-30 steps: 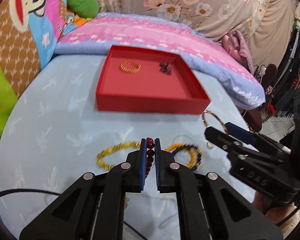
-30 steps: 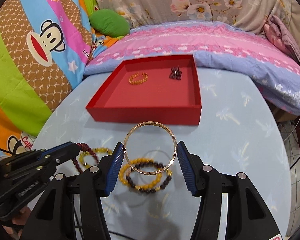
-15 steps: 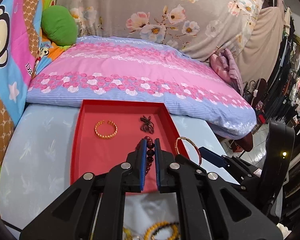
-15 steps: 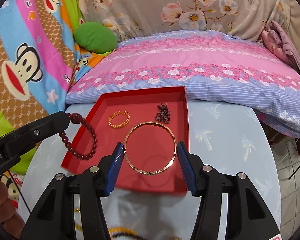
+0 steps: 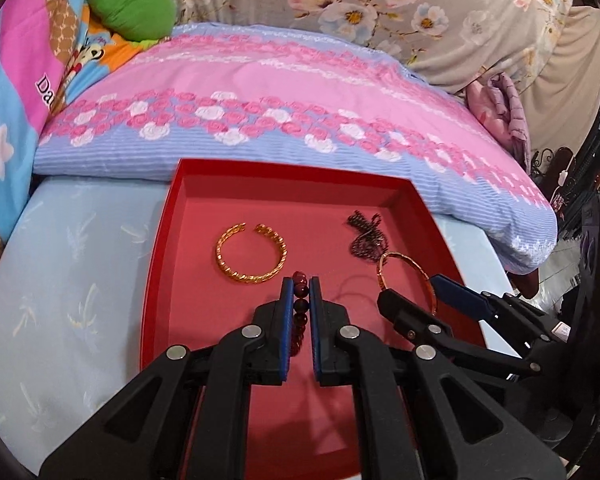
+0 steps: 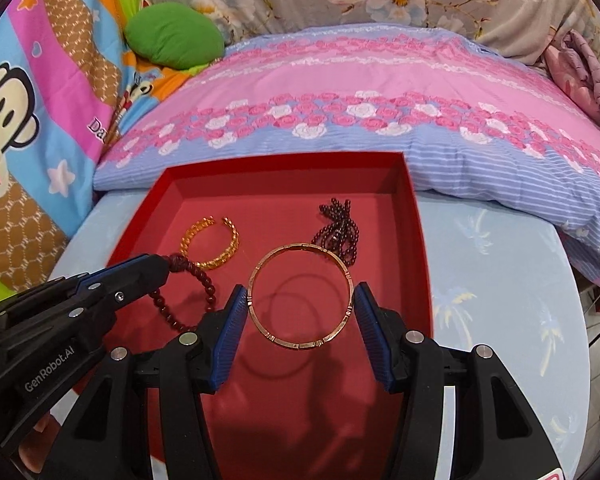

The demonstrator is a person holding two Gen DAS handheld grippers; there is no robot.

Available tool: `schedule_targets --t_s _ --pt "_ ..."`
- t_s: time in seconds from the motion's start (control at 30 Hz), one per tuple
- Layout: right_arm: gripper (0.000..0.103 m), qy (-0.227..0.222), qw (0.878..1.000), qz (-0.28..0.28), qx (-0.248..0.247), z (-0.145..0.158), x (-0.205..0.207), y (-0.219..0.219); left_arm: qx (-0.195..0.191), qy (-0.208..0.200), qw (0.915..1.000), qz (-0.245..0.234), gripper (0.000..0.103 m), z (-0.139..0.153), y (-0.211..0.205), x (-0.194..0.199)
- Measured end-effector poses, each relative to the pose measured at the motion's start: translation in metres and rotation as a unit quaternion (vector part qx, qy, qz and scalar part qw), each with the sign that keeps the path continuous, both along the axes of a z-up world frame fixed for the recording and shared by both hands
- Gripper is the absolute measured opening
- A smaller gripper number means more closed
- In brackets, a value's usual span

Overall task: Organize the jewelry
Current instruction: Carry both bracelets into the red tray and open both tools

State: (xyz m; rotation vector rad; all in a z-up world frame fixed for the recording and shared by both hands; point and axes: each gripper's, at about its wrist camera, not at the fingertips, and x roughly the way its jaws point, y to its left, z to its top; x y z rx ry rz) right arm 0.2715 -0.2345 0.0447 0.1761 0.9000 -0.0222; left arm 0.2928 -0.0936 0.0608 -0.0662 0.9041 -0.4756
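Carry step — left gripper clamps dark-red bead bracelet, right gripper pinches gold bangle, both above red tray. Next — lower, release inside tray.

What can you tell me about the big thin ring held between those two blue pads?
It is a bangle: a thin, rigid, closed hoop of rose-gold-looking metal, its band marked with small segment lines. The right gripper holds it by its outer edge, one blue pad pressing on each side. It hangs above the floor of the red tray, casting a ring-shaped shadow there. Its far edge overlaps a dark beaded strand in the picture; whether they touch cannot be told.
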Motion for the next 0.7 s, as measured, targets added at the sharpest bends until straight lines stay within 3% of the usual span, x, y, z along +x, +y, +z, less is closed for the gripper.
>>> schedule_targets --t_s 0.27,0.43,0.7 --pt "0.055 0.011 1.0 -0.006 -0.013 -0.01 0.005 0.001 0.024 -0.006 0.9995 0.021 0.009 -0.012 0.005 0.003" --pt "0.061 -0.004 0.999 -0.01 -0.03 -0.004 0.0 0.004 0.035 -0.017 0.9982 0.046 0.033 -0.012 0.013 0.002" --pt "0.062 -0.023 1.0 -0.003 -0.016 0.009 -0.024 0.009 0.039 -0.038 0.9971 0.053 0.036 0.001 0.021 -0.018"
